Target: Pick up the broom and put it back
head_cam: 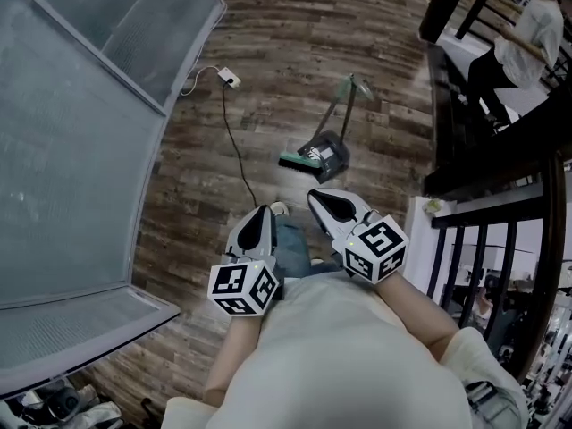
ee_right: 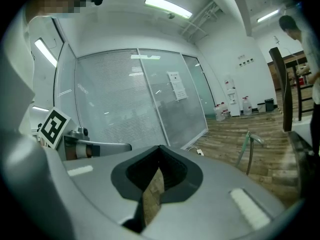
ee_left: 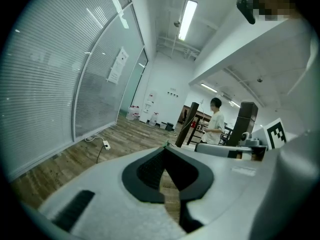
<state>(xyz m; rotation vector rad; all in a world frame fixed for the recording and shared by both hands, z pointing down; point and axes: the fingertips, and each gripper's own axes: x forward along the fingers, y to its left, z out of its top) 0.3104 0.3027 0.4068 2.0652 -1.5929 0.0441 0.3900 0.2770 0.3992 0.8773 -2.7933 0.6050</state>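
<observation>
Left tongs (head_cam: 262, 211) and right tongs (head_cam: 319, 195) both closed and empty, side by side; broom (head_cam: 307, 158) rests on the floor (head_cam: 268, 61) ahead, nearer the right tongs, untouched.

No words or numbers can be read anywhere. A white paper notice (ee_right: 176, 85) hangs on the glass partition (ee_right: 115, 94) at the middle of the right gripper view; its print is too small to make out. The cubes on the left gripper (head_cam: 264, 209) and right gripper (head_cam: 314, 194) bear only black-and-white square code patterns, no letters.
</observation>
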